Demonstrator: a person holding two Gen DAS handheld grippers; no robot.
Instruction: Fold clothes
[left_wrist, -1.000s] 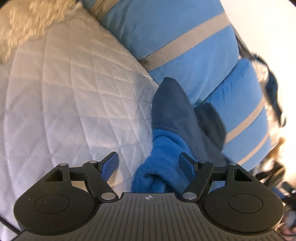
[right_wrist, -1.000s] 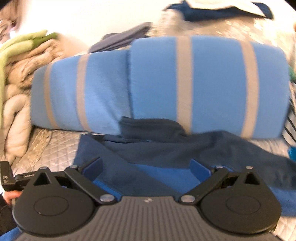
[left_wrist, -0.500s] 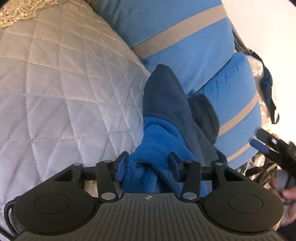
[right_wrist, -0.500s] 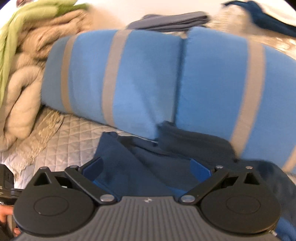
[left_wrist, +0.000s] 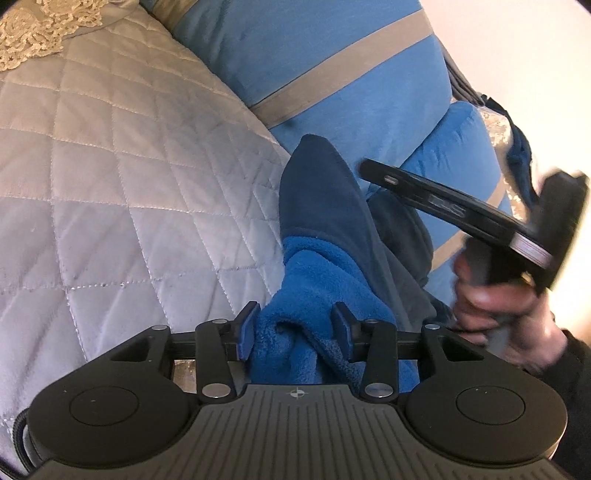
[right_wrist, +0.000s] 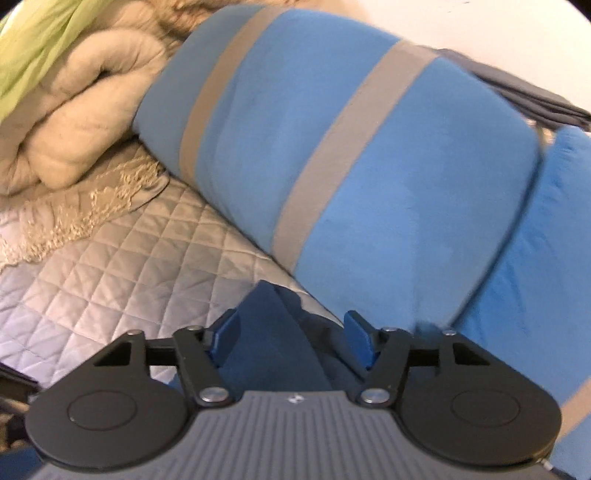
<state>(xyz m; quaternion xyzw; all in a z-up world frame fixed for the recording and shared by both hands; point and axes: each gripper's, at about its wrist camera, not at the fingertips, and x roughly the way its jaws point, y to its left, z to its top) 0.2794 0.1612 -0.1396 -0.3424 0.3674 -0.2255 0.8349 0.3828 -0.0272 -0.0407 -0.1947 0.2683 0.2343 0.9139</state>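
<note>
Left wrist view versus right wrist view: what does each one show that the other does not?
Only the left wrist view shows the fleece lining bunched between the left gripper pads, and the person's hand carrying the other gripper. Only the right wrist view shows the beige blanket, the green cloth, and the right gripper, whose jaws have just been closing around a dark fold. Both show the navy garment, striped cushions and quilted cover.

Right claw (left_wrist: 373, 173) blurred — tips (mostly) hidden.
</note>
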